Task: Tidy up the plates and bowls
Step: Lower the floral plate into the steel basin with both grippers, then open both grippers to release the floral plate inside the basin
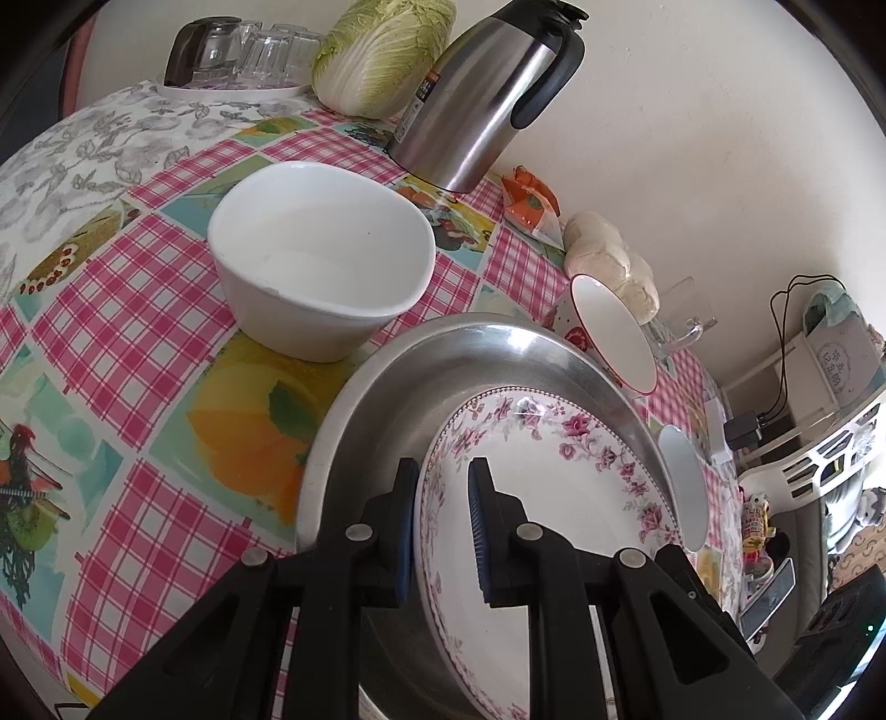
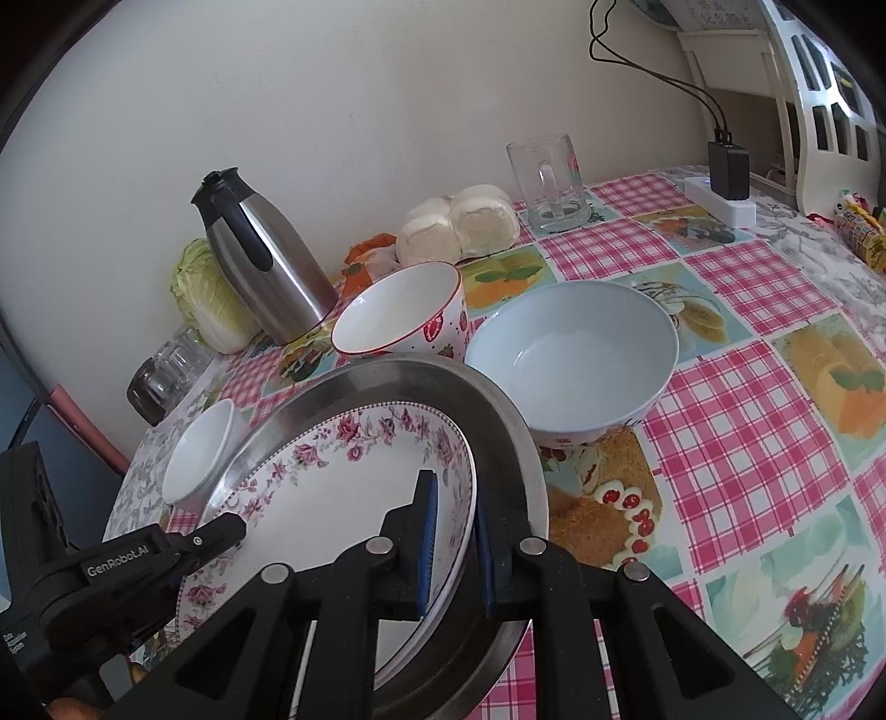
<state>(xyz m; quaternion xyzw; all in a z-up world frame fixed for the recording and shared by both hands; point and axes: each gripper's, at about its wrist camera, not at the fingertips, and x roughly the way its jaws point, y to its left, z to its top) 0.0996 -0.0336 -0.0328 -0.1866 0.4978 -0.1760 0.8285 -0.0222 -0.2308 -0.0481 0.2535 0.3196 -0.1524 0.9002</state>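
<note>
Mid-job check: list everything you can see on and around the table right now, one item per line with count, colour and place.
Floral-rimmed white plate: one, pink flowers, inside the steel pan, gripped at both sides.
Round stainless-steel pan: one, silver, nearest the cameras.
Plain white bowl: one, left of pan.
Strawberry-patterned bowl: one, white, red rim, behind pan.
Pale blue bowl: one, right of pan.
Steel thermos jug: one, black handle, by wall.
Napa cabbage: one, green, beside jug.
Steamed buns: a bagged cluster, white, by wall.
Glass mug: one, clear, far side.
Checked tablecloth: pink.
Left gripper: shut on plate rim.
Right gripper: shut on plate rim.
</note>
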